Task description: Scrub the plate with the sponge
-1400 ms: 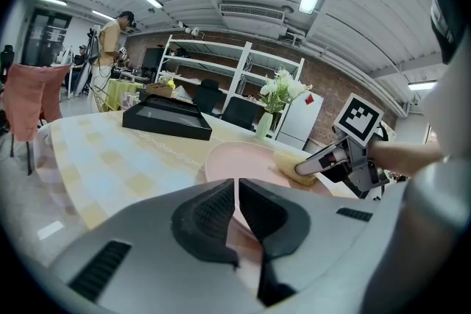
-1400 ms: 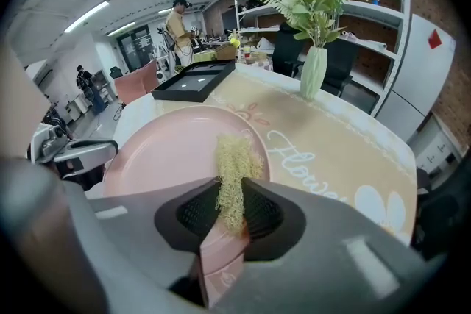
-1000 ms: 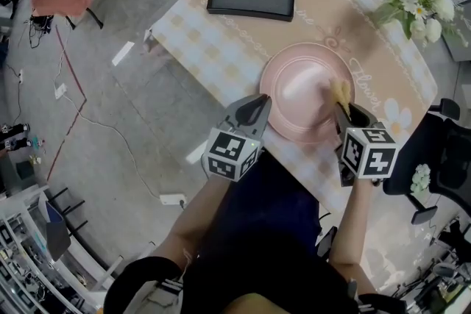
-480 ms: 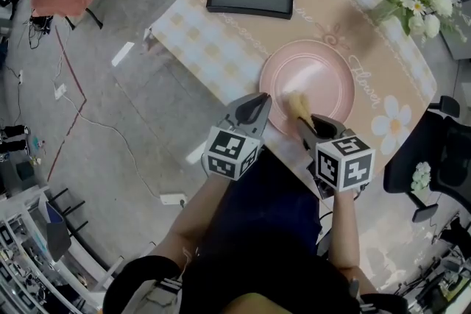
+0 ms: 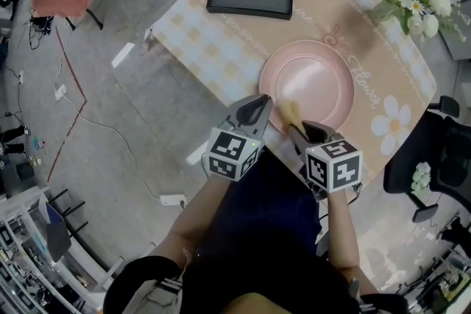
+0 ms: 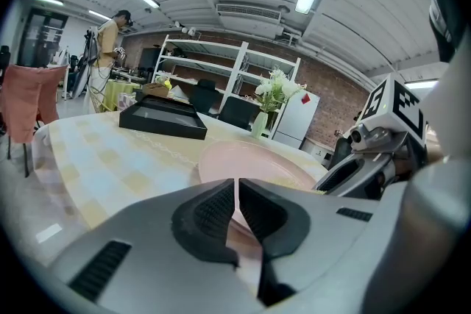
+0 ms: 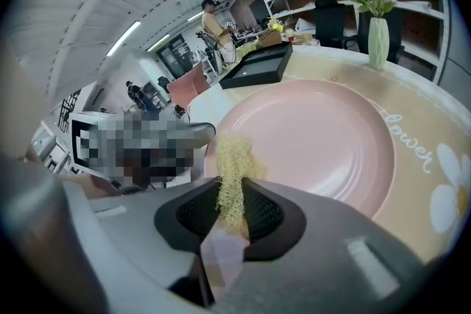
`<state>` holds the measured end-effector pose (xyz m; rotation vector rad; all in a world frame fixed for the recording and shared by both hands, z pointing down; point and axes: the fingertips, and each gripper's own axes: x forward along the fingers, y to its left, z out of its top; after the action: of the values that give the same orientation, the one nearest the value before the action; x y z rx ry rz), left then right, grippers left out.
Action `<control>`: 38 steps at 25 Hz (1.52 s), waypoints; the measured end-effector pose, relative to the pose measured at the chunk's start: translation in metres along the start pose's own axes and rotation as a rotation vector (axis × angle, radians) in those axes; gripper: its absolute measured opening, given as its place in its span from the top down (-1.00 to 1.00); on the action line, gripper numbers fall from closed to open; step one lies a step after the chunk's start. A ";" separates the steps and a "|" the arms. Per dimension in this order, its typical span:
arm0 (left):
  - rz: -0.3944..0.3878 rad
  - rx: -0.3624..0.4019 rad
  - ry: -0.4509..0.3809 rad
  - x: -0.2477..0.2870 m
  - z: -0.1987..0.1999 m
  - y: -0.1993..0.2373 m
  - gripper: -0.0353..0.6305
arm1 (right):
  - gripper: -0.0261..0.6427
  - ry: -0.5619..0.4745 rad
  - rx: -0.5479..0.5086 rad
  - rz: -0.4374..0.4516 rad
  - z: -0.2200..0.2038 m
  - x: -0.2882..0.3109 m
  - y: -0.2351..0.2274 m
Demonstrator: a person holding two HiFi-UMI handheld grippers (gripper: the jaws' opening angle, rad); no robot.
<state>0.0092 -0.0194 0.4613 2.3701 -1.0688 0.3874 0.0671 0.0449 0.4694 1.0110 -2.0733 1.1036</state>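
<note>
Head view: the pink plate [image 5: 309, 88] lies on the counter [image 5: 221, 48], near its near edge. The right tool [image 5: 298, 130] presses a yellow sponge [image 5: 292, 112] to the plate's near-left rim. The left tool [image 5: 254, 110] sits just beside that rim.

Left gripper view: the jaws are drawn almost together with nothing between them. The plate lies just beyond their tips, and contact cannot be confirmed.

Right gripper view: the jaws are clamped on the sponge, whose frayed end stands over the plate's rim.

Scrubbing looks to be under way. The next stroke calls for sweeping the sponge far and right across the basin, pressing lightly so the plate doesn't slide.
</note>
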 end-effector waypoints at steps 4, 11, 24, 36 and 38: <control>0.000 0.000 0.000 0.000 0.000 0.000 0.82 | 0.69 0.004 -0.014 -0.012 -0.002 -0.001 -0.001; -0.003 -0.002 -0.002 0.001 0.000 0.000 0.82 | 0.69 0.020 -0.056 -0.051 -0.007 -0.004 -0.005; -0.003 -0.004 0.008 0.002 -0.005 0.000 0.82 | 0.69 0.001 -0.062 -0.118 -0.012 -0.017 -0.024; -0.003 -0.006 0.006 0.000 -0.005 0.001 0.82 | 0.69 -0.012 -0.060 -0.164 -0.012 -0.027 -0.039; -0.002 -0.008 0.006 0.000 -0.006 0.001 0.82 | 0.69 -0.015 -0.060 -0.173 -0.011 -0.028 -0.041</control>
<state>0.0077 -0.0164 0.4668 2.3613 -1.0634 0.3892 0.1181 0.0491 0.4712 1.1476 -1.9763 0.9439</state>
